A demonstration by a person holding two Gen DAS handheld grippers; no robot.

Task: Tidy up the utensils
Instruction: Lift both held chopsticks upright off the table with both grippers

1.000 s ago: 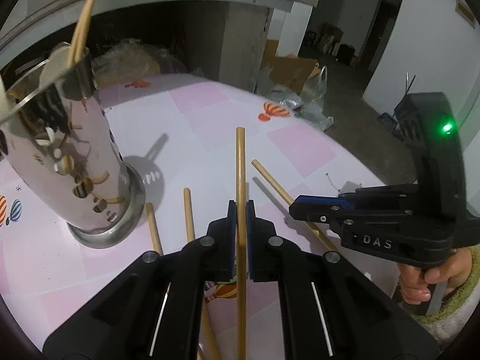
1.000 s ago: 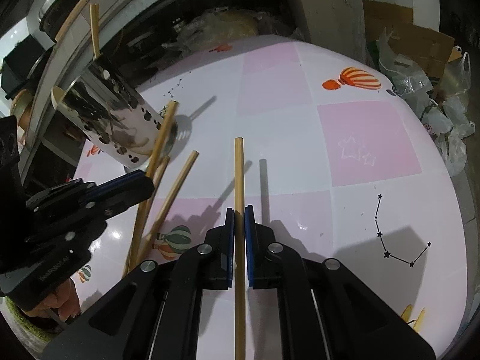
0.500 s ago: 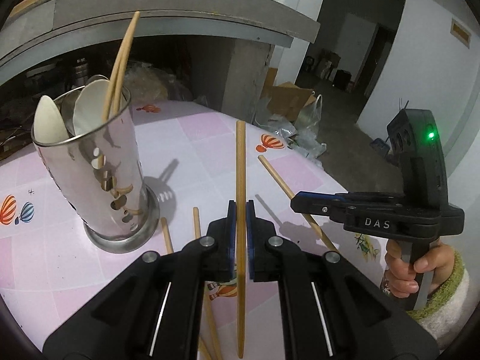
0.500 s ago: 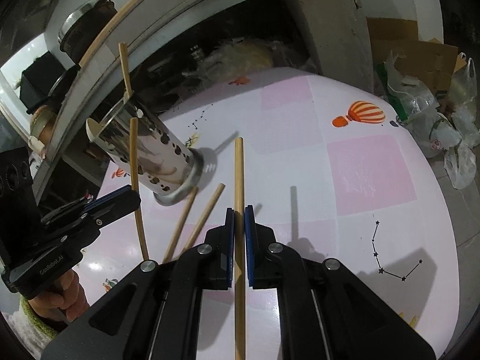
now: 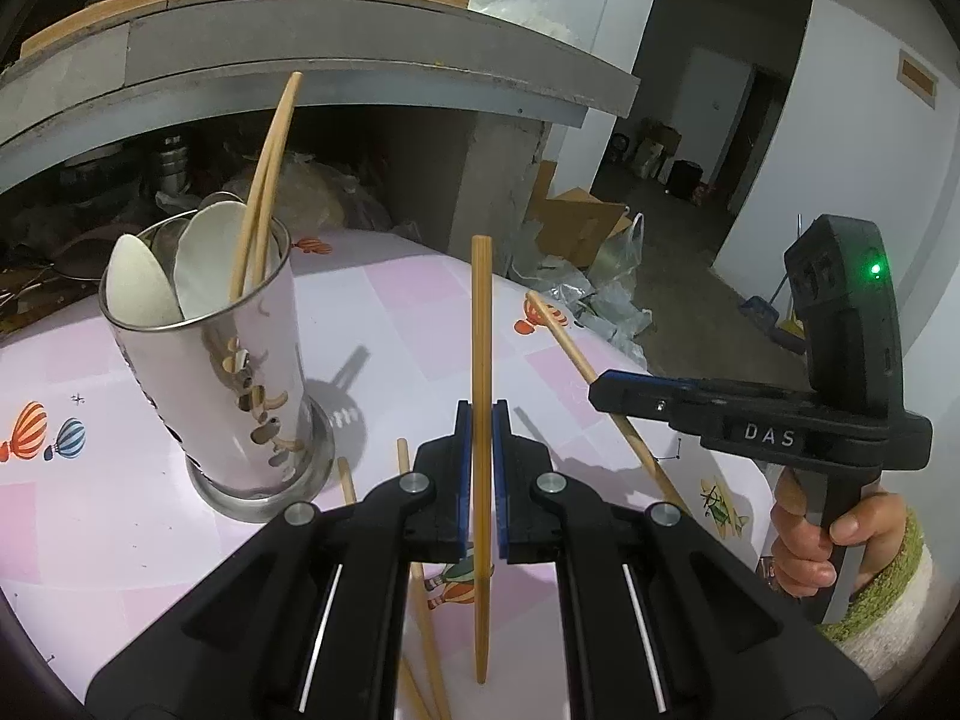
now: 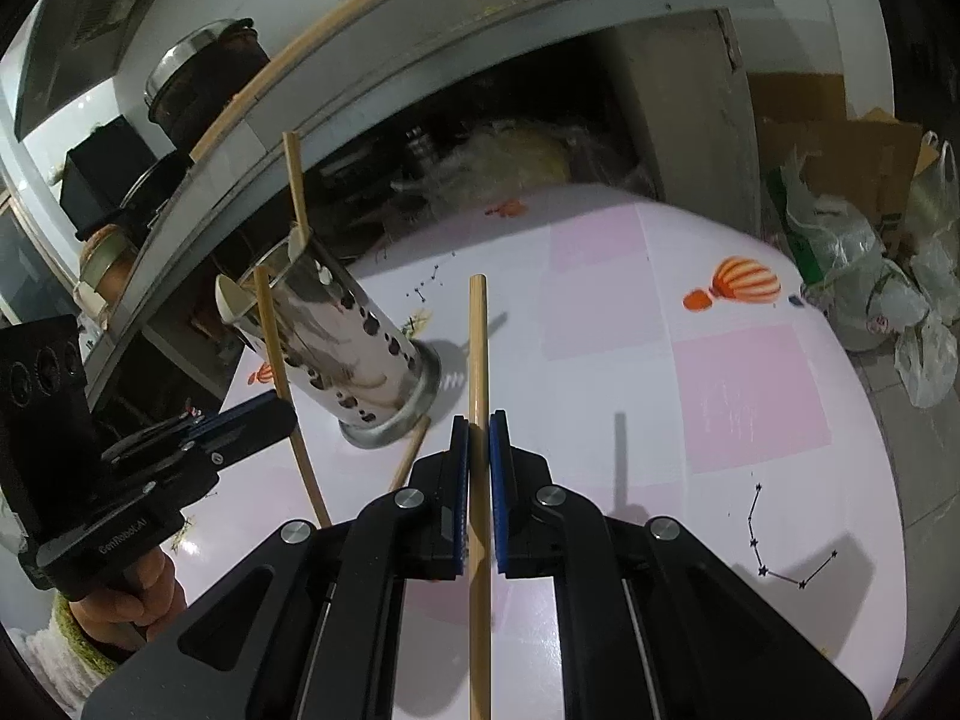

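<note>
**Two grippers, one chopstick each, beside the steel holder**

The left gripper has its blue-padded jaws pinching a bamboo chopstick, which runs up between them and stands clear above the table. The right gripper likewise clamps a second chopstick between its pads. In the left wrist view the right gripper appears side-on, a hand in a green-cuffed sleeve around its grip. The perforated steel utensil holder stands upright on the pink-checked tablecloth, holding white spoons and two chopsticks that lean out past the rim. More loose chopsticks lie on the cloth near the holder's base.
</note>
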